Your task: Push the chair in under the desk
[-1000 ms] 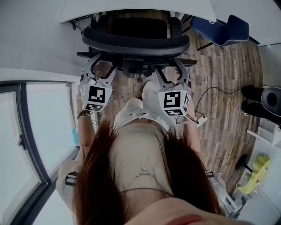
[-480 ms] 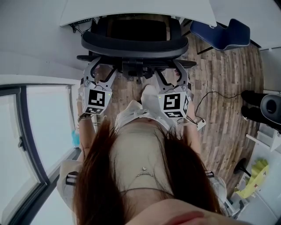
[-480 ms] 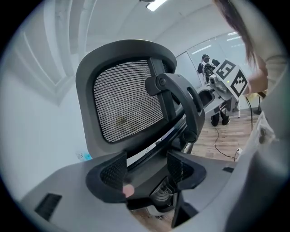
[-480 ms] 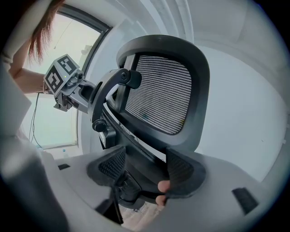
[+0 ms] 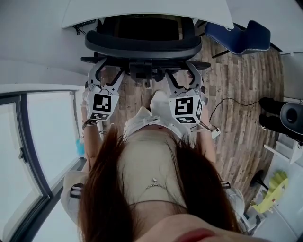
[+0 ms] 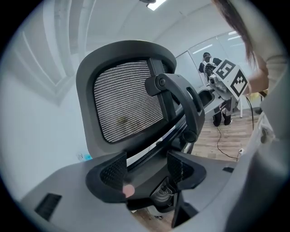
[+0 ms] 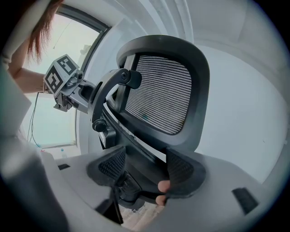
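Head view: left tongs (image 5: 107, 72), right tongs (image 5: 182, 73) at chair (image 5: 142, 46)

Chair (image 6: 127, 104): mesh back upright, fills the middle, dark curved bracket down its spine.
Left gripper (image 6: 147, 170): jaws apart, the chair's lower back frame showing between them.
Floor (image 6: 229, 136): wood planks, right.
Cable (image 6: 219, 144): trailing across the planks.

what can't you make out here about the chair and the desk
- Head view: the chair hides its own wheels and seat front under its backrest and the desk edge, so how far in it sits is unclear.
- Both gripper views: the desk does not show; the mesh backrest fills the frame.
- The left gripper and right gripper have jaws apart around the chair's frame; whether they touch it cannot be told.
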Action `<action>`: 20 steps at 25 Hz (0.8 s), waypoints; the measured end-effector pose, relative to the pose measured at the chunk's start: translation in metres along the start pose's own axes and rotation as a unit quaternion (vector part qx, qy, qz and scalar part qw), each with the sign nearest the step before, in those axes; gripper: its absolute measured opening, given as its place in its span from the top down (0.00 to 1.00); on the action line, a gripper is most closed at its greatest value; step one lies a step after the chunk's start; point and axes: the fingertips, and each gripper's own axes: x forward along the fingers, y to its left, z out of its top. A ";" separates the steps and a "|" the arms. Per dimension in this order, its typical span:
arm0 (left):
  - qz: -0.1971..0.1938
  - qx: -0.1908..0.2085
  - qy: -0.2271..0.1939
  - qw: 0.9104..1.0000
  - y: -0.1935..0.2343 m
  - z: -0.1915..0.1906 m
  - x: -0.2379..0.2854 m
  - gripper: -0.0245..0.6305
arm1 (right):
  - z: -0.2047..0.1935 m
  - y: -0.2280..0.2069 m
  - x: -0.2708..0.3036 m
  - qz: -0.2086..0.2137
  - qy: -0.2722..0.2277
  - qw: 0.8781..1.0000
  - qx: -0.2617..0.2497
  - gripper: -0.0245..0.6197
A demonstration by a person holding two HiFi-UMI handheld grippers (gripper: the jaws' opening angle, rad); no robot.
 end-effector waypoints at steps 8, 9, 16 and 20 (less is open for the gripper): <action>0.003 0.000 0.004 1.000 0.002 0.005 0.012 0.55 | -0.001 -0.012 0.010 0.005 -0.004 1.000 -0.002 0.53; 0.003 0.000 0.004 1.000 0.003 0.005 0.013 0.55 | -0.001 -0.013 0.011 0.006 -0.004 1.000 -0.002 0.53; 0.008 -0.001 0.007 1.000 0.011 0.008 0.025 0.55 | 0.002 -0.023 0.024 0.008 -0.009 1.000 -0.003 0.53; 0.012 -0.002 0.007 1.000 0.016 0.009 0.032 0.55 | 0.003 -0.028 0.033 0.011 -0.010 1.000 -0.004 0.53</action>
